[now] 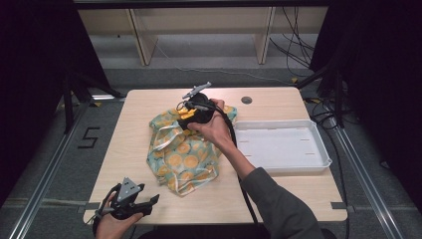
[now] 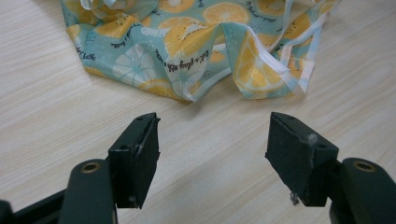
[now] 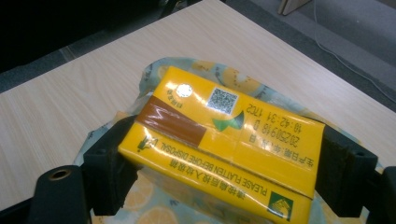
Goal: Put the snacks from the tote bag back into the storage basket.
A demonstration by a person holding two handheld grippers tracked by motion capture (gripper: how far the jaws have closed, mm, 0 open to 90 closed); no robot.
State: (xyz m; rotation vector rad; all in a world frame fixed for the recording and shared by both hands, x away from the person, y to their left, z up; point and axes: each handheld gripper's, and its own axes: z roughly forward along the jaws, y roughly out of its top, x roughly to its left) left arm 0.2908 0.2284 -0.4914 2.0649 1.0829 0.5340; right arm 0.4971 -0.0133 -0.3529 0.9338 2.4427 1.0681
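High view: right gripper [image 1: 191, 113] at frame centre, jaws clamped on a yellow carton [image 3: 219, 140] above the fruit-print bag [image 1: 184, 154] | left gripper [image 1: 130, 201] lower left, jaws apart, empty | step: carton lifted clear | next: likely carry to white tray [image 1: 318, 162] at right.

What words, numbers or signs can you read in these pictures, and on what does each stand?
"PLEASE FLATTEN BEFORE DISPOSAL": yellow drink carton.
"20250918 D", "18:42:31 1702": same carton.
QR code and Chinese print on the carton: too small to read.
"5": floor marking.
Script on the lemon-print cloth bag: too blurred to read.
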